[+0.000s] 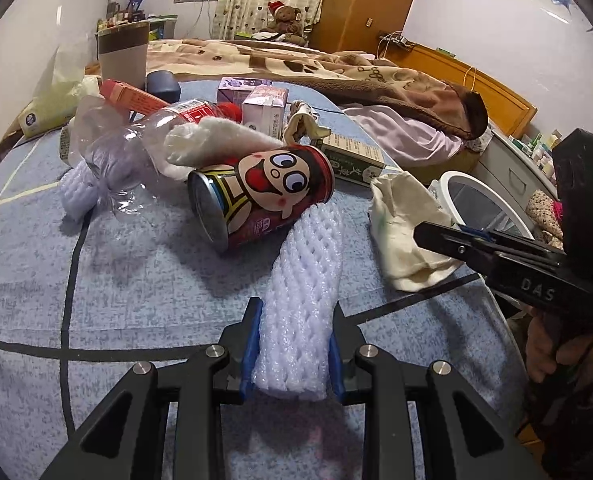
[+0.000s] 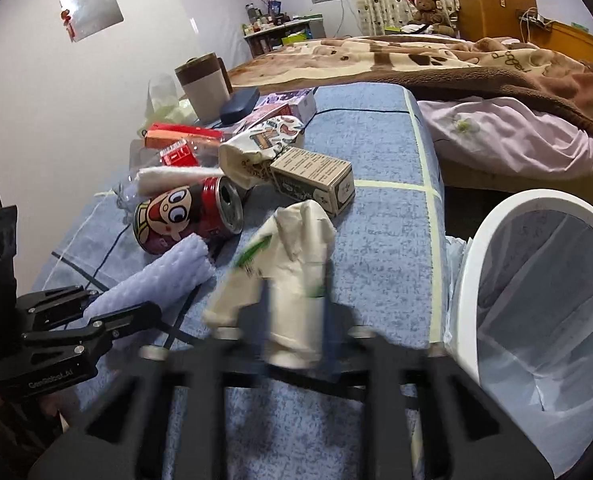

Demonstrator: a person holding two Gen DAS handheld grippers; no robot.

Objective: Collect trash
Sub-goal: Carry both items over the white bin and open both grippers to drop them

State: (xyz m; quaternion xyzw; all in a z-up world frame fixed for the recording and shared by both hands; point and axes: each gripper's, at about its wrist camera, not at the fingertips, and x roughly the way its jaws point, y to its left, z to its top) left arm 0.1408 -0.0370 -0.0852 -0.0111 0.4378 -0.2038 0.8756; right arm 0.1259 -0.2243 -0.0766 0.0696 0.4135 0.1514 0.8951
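We find the left claw (image 1: 294, 354) clenched on the light, squashy foam net sleeve (image 1: 300, 280) lying on the bench (image 1: 136, 280), the right claw (image 2: 294, 334) clenched on the limp crumpled wrapper (image 2: 292, 264) beside the bin (image 2: 536, 280).

On my black right gripper (image 1: 436, 236) body I read "DAS". My black left gripper (image 2: 92, 314) carries a white word, too blurred. Print on the cartons and red cartoon can (image 1: 262, 194) isn't legible.
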